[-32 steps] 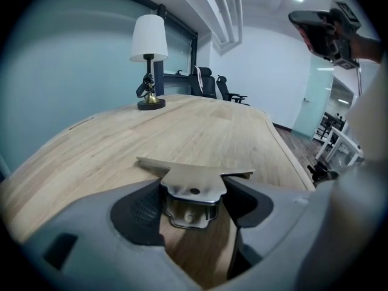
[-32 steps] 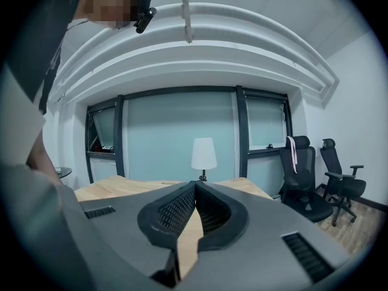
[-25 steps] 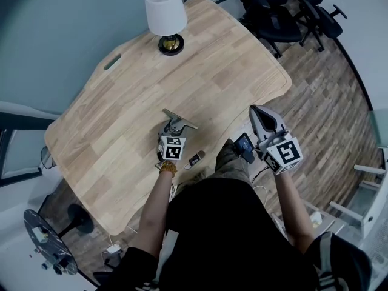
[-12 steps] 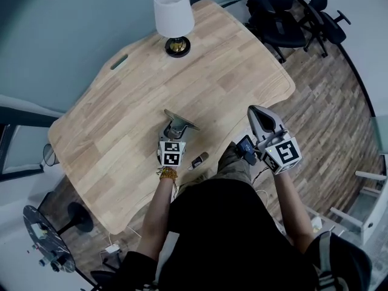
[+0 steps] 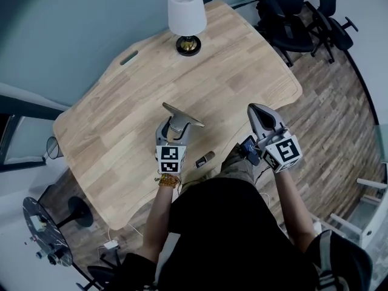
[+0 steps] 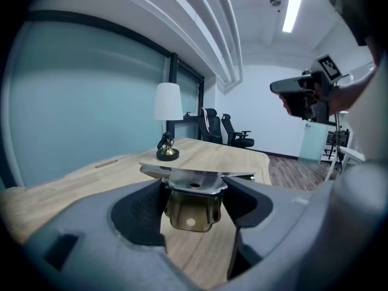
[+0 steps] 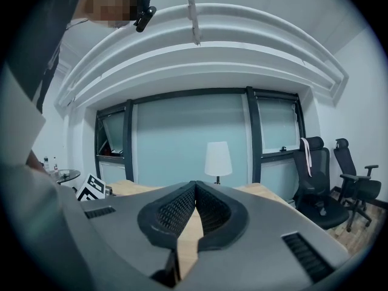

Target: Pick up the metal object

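Observation:
The metal object (image 5: 182, 115), a folded bracket with a flat plate on top, sits between the jaws of my left gripper (image 5: 173, 128) over the middle of the wooden table (image 5: 115, 132). In the left gripper view the pads press on both sides of the bracket (image 6: 193, 206), and tabletop shows beneath it. My left gripper (image 6: 193, 193) is shut on it. My right gripper (image 5: 259, 111) hovers off the table's near edge, to the right. Its jaws are together with nothing between them, which the right gripper view confirms for this gripper (image 7: 195, 190).
A white-shaded lamp (image 5: 187, 17) stands at the table's far edge. A small dark object (image 5: 204, 159) lies near the front edge by my left wrist. Black office chairs (image 5: 291, 17) stand beyond the table's right end on the wood-plank floor.
My left gripper appears larger and nearer the head camera, still shut on the metal object. The head view has drifted, so the lamp sits further right. The right gripper stays put.

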Tool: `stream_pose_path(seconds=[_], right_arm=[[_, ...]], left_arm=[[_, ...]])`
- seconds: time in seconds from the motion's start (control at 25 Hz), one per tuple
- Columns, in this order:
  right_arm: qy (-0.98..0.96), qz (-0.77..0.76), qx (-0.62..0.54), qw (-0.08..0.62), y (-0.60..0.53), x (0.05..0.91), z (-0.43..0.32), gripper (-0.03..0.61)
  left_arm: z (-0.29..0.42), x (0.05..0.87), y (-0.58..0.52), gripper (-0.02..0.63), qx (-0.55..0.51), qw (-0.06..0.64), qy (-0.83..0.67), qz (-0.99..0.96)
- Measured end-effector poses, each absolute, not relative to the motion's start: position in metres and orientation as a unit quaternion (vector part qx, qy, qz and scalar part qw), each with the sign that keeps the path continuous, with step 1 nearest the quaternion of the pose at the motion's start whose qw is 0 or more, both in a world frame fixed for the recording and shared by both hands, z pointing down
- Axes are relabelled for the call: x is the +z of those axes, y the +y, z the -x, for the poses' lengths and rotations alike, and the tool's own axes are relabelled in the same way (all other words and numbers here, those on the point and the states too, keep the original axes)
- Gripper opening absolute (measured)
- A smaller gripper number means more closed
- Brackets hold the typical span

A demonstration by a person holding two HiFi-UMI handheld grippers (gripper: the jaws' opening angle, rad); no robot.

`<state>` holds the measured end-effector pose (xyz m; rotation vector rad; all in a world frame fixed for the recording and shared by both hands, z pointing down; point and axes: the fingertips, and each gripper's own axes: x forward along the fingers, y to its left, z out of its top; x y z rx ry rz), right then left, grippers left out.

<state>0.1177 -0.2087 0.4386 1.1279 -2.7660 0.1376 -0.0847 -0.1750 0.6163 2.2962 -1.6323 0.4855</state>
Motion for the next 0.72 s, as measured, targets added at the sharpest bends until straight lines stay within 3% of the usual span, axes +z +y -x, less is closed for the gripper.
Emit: stream_pose_path(seconds=[0.72], right_arm=[[-0.941, -0.333, 0.021, 0.058, -0.205, 0.422, -0.074, 0.0]], left_arm=[[0.097, 0.462, -0.178, 0.299, 0.094, 0.028, -0.588, -0.803]])
